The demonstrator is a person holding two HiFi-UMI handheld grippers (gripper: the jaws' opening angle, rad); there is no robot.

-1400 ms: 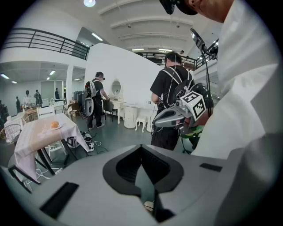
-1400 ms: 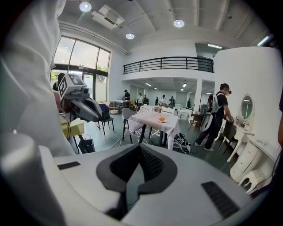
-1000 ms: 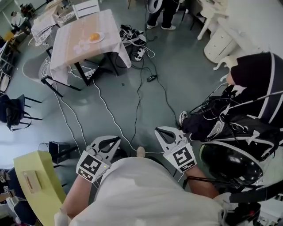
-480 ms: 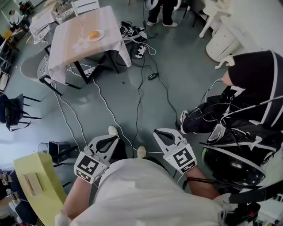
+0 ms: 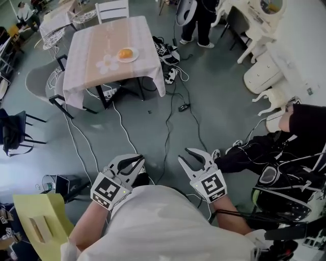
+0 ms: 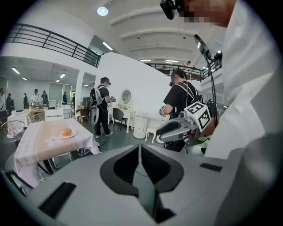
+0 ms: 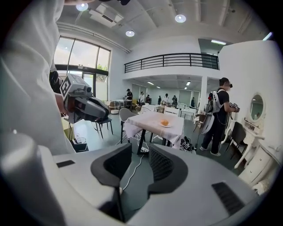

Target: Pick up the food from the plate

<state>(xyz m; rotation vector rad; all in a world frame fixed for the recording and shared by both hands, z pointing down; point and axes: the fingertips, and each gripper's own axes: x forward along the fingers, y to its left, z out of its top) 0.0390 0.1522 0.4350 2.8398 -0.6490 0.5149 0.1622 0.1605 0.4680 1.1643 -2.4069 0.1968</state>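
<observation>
An orange piece of food (image 5: 125, 53) lies on a small white plate (image 5: 133, 57) on a cloth-covered table (image 5: 97, 48) far ahead of me, at the upper left of the head view. The food also shows small in the left gripper view (image 6: 66, 131) and in the right gripper view (image 7: 164, 122). Both grippers are held close to my body, above the floor and far from the table. My left gripper (image 5: 139, 162) (image 6: 139, 148) is shut and holds nothing. My right gripper (image 5: 187, 155) (image 7: 140, 150) has its jaws opening, with nothing between them.
Cables (image 5: 168, 117) trail over the grey floor between me and the table. A black chair (image 5: 12, 130) stands at the left, a yellow box (image 5: 38, 219) at lower left. A person in black (image 5: 285, 153) is at the right, another person (image 5: 198, 15) stands beyond the table near white furniture (image 5: 260, 71).
The table with the plate has come nearer and shifted right in the head view. The right gripper's jaws have parted. The left gripper stays shut.
</observation>
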